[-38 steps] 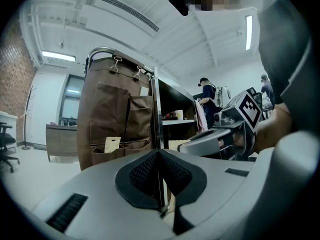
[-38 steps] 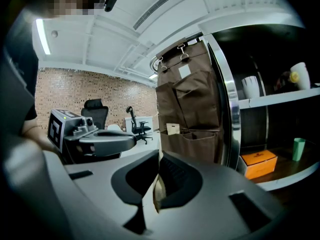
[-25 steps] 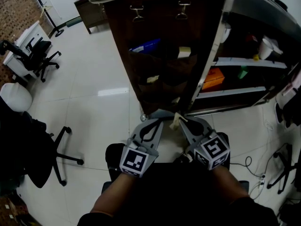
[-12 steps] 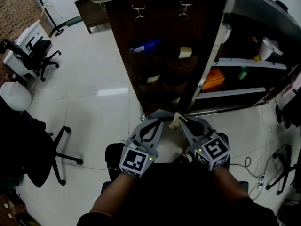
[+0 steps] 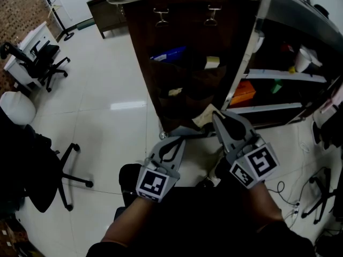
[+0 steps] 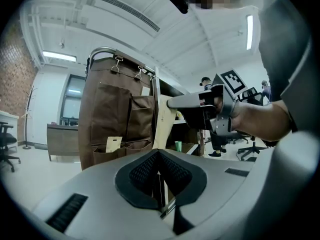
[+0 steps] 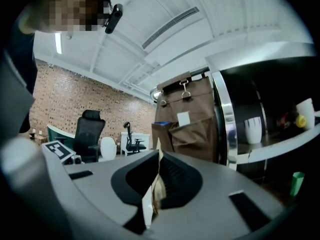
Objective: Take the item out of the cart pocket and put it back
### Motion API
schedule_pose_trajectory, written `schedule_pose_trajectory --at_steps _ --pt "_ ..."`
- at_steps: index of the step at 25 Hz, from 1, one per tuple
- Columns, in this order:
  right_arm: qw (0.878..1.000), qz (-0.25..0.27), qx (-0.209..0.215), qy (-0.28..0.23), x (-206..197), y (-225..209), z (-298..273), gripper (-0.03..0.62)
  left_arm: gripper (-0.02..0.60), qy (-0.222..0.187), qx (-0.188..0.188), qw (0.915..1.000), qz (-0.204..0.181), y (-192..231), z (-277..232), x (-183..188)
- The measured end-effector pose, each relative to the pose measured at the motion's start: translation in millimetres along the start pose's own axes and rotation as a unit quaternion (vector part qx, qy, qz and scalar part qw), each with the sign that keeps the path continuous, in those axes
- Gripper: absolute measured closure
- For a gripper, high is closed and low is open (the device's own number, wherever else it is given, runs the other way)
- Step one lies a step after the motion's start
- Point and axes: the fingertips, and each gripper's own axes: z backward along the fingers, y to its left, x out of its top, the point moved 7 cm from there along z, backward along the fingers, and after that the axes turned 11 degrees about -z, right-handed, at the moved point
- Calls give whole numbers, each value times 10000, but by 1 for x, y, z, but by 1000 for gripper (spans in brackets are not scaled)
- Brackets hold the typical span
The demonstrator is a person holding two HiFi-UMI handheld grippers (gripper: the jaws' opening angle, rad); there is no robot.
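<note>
A brown fabric organizer (image 5: 187, 52) with several pockets hangs on the side of the cart. My right gripper (image 5: 216, 116) is shut on a thin beige packet (image 5: 203, 118), which it holds in the air just in front of the lower pockets. The right gripper view shows the packet (image 7: 149, 204) pinched edge-on between the jaws, with the organizer (image 7: 192, 126) ahead. My left gripper (image 5: 177, 137) hangs lower and to the left, shut with nothing in it. From the left gripper view I see the right gripper (image 6: 172, 103) and the packet (image 6: 162, 129) beside the organizer (image 6: 112, 119).
Other pockets hold a blue item (image 5: 169, 54), a pale card (image 5: 212, 62) and a small beige tag (image 5: 174, 92). The cart's shelves on the right carry an orange box (image 5: 244, 91) and a white cup (image 5: 303, 58). Office chairs (image 5: 45, 63) stand on the white floor to the left.
My right gripper has risen and moved forward with the packet, from low beside the left gripper up to the lower pockets. The left gripper has stayed put.
</note>
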Motion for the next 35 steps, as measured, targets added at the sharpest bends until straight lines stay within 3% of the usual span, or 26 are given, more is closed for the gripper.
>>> schedule_pose_trajectory --at_steps 4,11,19,28,35 --pt "9992 143 -52 -375 26 -4 -3 576 581 10 -5 10000 10 0 0 -1" --pt "9932 855 -164 -771 60 -7 -15 576 581 3 -12 10000 10 0 -1 -1" --pt "9844 1588 -213 -729 50 -24 -42 577 581 -22 19 9999 154 3 0 -1" --pt "9934 1055 -400 -197 12 -49 -70 577 581 -1 -11 9999 119 1 0 -2" --pt "9931 903 -610 429 -35 -72 -95 576 581 2 -26 9999 104 1 0 -2"
